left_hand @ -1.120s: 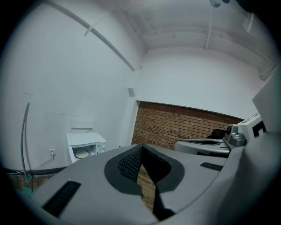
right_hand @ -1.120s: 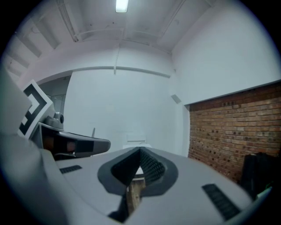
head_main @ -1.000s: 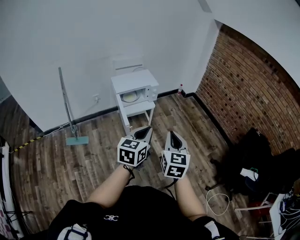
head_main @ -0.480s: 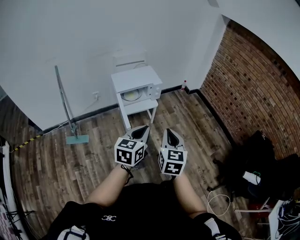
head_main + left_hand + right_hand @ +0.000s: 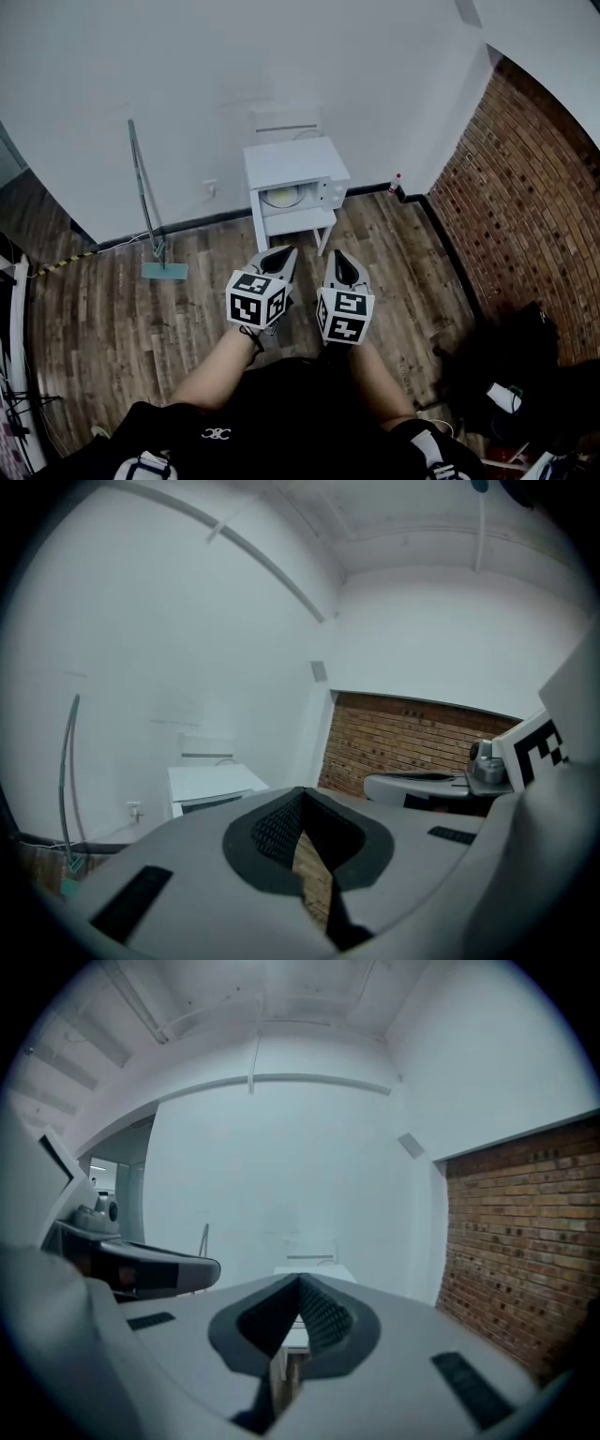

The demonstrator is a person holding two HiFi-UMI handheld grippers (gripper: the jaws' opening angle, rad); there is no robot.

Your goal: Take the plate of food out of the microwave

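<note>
A white microwave (image 5: 296, 167) stands on a small white table (image 5: 298, 223) against the far wall, a few steps ahead of me. A pale plate of food (image 5: 281, 196) shows through its front; I cannot tell whether the door is open. My left gripper (image 5: 278, 256) and right gripper (image 5: 338, 263) are held side by side at waist height, pointing toward the microwave and well short of it. Both are shut with nothing between the jaws. The microwave (image 5: 212, 784) shows beyond the left gripper (image 5: 302, 797), and the microwave (image 5: 314, 1270) peeks over the right gripper (image 5: 300, 1285).
A long-handled floor squeegee (image 5: 150, 220) leans on the wall left of the table. A small bottle (image 5: 395, 182) stands in the corner by the brick wall (image 5: 534, 187). Black bags (image 5: 525, 366) lie at the lower right. Wooden floor (image 5: 187, 309) stretches between me and the table.
The microwave and table have shifted right and grown slightly in the head view as I come closer. Both grippers stay shut and side by side.
</note>
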